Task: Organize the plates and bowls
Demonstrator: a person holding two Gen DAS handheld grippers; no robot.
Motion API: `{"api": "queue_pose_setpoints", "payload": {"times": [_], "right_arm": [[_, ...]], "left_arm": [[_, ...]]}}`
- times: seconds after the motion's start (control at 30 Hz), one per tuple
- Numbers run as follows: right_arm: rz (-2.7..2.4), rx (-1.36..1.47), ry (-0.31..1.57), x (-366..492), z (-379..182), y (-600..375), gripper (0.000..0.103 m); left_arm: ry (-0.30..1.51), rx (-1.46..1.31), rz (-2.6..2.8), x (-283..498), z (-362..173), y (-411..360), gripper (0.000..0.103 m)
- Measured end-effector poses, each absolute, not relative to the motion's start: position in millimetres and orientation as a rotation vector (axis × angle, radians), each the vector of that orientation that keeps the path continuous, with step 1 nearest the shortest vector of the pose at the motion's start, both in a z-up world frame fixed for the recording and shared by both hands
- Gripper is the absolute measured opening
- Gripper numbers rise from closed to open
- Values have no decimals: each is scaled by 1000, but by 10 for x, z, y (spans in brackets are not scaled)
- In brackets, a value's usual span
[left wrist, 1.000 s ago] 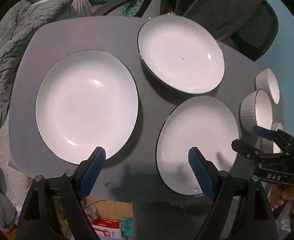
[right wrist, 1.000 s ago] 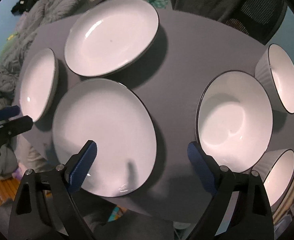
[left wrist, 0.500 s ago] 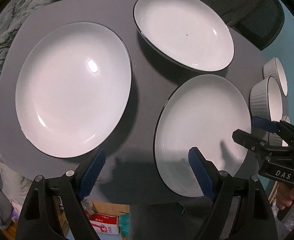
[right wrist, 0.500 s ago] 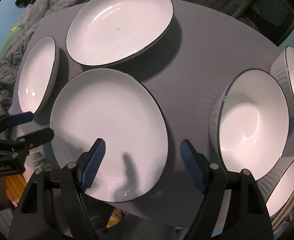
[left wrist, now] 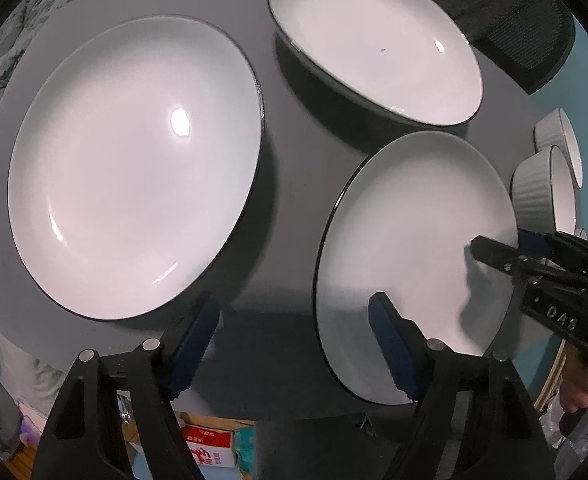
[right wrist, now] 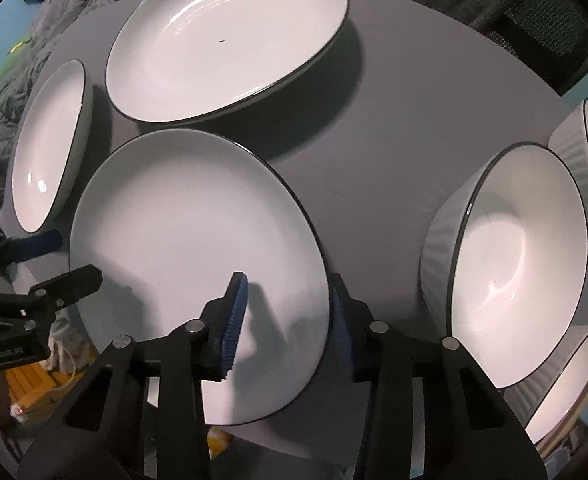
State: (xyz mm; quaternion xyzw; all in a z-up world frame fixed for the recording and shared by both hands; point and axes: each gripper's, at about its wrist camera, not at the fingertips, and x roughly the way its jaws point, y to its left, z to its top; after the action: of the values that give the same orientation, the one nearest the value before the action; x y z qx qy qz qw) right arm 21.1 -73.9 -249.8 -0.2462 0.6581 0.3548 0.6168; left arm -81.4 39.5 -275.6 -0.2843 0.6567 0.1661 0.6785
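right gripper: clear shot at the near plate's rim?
Probably yes. The right gripper already straddles the near plate at its rim, one pad over it, one outside. Jaws have been closing; nothing blocks them.

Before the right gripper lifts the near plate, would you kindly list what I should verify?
1. Right gripper straddles the near plate rim: ok.
2. Pads pressing the rim: not ok; jaws have just been closing, a gap remains.
3. Left gripper holds nothing: ok; its jaws have just been closing slightly.
4. Near plate apart from far plate and bowl: ok.
5. Plate flat on the table: cannot tell.
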Motion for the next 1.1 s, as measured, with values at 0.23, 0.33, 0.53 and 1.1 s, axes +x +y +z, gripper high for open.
{"api": "queue_pose_setpoints", "payload": {"times": [0.23,0.33,0.53,1.1], "right_arm": [[822,-525,1572,279,-2499,-805,31],[848,-498,1605,282,-2508,-838,25],[875,-427,1621,240,-2548,-820,23],[858,-376,1638,330,-2568,-946,22]], "left_arm": [[1464,-681,380,-1008,-2764,540,76],[1463,-684,382,-1059,-2761,594,76],[1468,-677,372,-1142,-2801,688,69],[1480,-721,324,-1257,-2929,769,34]]}}
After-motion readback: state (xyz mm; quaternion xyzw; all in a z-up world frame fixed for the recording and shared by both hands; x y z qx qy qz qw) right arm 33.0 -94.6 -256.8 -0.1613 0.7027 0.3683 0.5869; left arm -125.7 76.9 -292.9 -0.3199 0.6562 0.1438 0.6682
